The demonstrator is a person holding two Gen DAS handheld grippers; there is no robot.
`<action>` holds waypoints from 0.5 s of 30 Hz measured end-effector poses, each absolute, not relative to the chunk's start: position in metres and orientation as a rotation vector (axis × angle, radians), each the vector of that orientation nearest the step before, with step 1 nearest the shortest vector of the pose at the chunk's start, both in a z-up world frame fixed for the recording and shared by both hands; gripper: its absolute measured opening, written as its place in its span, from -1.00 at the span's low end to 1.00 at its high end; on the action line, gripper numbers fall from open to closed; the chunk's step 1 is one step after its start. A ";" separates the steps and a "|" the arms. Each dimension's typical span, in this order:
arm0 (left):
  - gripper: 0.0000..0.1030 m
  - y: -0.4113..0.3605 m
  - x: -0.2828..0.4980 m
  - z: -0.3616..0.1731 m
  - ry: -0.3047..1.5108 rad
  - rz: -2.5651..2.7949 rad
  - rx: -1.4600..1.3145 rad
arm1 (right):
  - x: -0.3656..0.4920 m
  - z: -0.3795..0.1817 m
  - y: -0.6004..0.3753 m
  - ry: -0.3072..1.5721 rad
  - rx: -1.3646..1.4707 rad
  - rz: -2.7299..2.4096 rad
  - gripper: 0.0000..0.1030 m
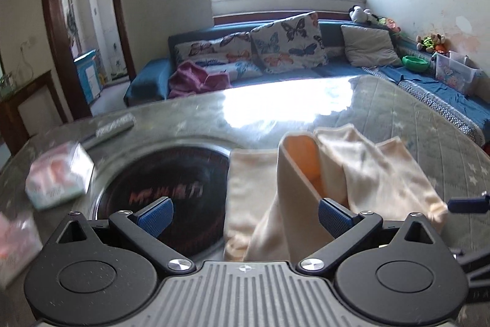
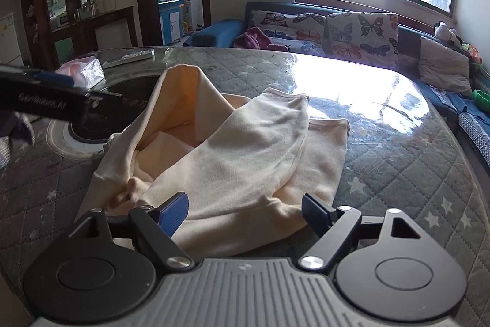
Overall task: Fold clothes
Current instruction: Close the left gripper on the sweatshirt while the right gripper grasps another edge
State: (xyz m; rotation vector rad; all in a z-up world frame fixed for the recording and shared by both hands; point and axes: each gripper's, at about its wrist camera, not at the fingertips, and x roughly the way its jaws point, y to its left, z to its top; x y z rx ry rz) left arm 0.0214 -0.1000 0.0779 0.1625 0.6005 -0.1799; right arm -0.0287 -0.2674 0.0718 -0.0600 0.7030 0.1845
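Observation:
A cream garment lies crumpled on the round table, one part of it standing up like a hood. My right gripper hovers at its near edge, jaws wide; cloth lies between the pads, which do not press on it. In the left wrist view the same garment has a raised fold with an orange inside. My left gripper stands open over it, the fold close beside the right pad. The left gripper's dark body shows at the left of the right wrist view.
A round black hob is set into the table's middle, partly under the garment. A tissue pack and a remote lie at the far left. A blue sofa with butterfly cushions runs behind the table, under the window.

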 end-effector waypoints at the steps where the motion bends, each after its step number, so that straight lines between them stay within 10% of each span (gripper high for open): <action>1: 0.98 -0.103 0.027 0.079 0.595 -0.190 0.168 | -0.026 0.072 -0.268 0.703 -0.060 0.185 0.60; 15: 0.85 -0.140 0.105 0.069 0.635 -0.327 0.210 | 0.010 0.082 -0.280 0.699 -0.051 0.191 0.48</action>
